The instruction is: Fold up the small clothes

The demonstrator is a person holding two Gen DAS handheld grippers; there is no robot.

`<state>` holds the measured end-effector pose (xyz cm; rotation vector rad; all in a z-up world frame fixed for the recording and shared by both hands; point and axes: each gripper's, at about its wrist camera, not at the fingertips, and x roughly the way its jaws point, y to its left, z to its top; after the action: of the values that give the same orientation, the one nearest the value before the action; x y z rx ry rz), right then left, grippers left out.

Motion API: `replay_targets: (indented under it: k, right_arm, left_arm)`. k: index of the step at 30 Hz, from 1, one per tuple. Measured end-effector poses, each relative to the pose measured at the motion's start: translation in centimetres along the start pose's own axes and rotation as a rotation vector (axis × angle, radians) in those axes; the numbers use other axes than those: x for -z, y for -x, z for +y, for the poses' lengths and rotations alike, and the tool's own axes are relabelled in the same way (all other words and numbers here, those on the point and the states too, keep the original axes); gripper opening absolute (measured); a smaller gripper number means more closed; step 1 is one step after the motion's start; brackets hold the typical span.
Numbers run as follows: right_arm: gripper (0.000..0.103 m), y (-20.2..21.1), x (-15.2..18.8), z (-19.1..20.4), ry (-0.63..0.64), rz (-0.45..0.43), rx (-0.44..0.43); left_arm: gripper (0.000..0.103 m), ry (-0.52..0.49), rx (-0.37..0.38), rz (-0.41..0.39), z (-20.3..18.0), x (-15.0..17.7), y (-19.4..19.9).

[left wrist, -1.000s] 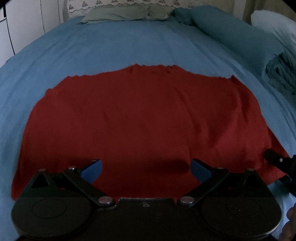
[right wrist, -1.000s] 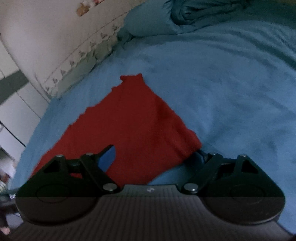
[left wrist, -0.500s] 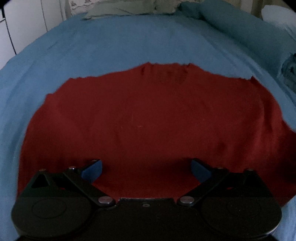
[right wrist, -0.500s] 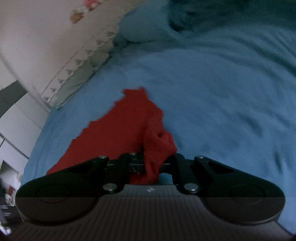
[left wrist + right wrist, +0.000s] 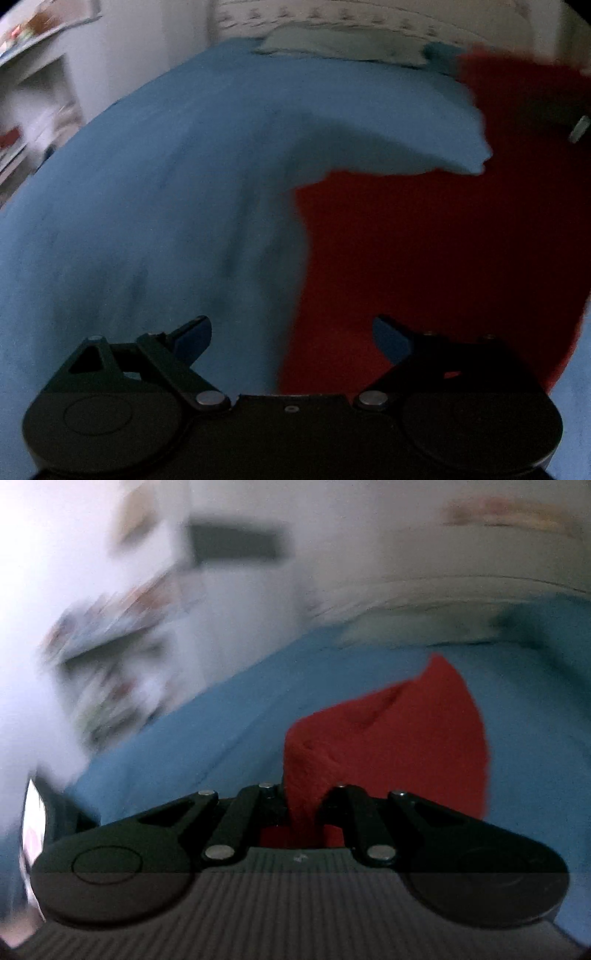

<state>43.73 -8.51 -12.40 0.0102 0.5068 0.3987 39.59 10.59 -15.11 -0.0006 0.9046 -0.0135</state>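
Observation:
A red garment [image 5: 436, 251] lies on the blue bed sheet [image 5: 147, 206], filling the right half of the left wrist view; part of it is lifted at the upper right. My left gripper [image 5: 291, 338] is open and empty, low over the garment's left edge, with its right blue fingertip [image 5: 391, 338] over red cloth. My right gripper [image 5: 301, 794] is shut on a bunched corner of the red garment [image 5: 399, 738], holding it raised above the bed. Both views are motion-blurred.
A pale green pillow [image 5: 340, 46] lies at the head of the bed against a lace-trimmed headboard. White shelves and cupboards [image 5: 33, 110] stand to the left of the bed. Blue sheet [image 5: 207, 731] spreads left of the garment.
My right gripper closed on the garment's corner and has lifted it up and over leftward. My left gripper swung left, so the garment now sits on its right side.

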Motion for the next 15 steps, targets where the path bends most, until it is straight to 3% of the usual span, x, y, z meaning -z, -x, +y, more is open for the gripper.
replay_targets:
  k: [2,5,9,10,11,12,13,15]
  right_arm:
    - [0.022,-3.6,2.3,3.0,0.099,0.123,-0.034]
    - [0.022,-7.3,6.1,4.9,0.173,0.247,0.007]
    - [0.027,-7.5,7.6,4.9,0.158,0.234,-0.011]
    - [0.043,-7.1,7.4,4.8,0.151,0.222,-0.015]
    - [0.075,-6.3,7.1,4.6,0.150,0.214,-0.018]
    - [0.087,-5.1,7.1,4.4,0.150,0.193,-0.014]
    - [0.098,-3.1,7.0,4.1,0.155,0.126,0.002]
    - [0.099,0.8,6.6,2.9,0.136,0.030,0.065]
  left_arm:
    - [0.096,0.032,-0.019,0.019,2.4,1.8,-0.3]
    - [0.096,0.057,-0.035,0.034,4.6,4.5,-0.9]
    - [0.097,0.011,-0.018,0.046,5.1,4.1,-0.8]
    - [0.097,0.012,-0.013,0.041,5.3,4.1,-0.6]
    - [0.097,0.017,0.001,0.039,5.6,4.3,-0.5]
    - [0.097,0.024,0.019,0.044,5.7,4.7,-0.4]
    - [0.097,0.032,0.037,0.054,5.8,4.4,-0.6]
    - [0.097,0.040,0.073,0.041,5.9,3.9,-0.1]
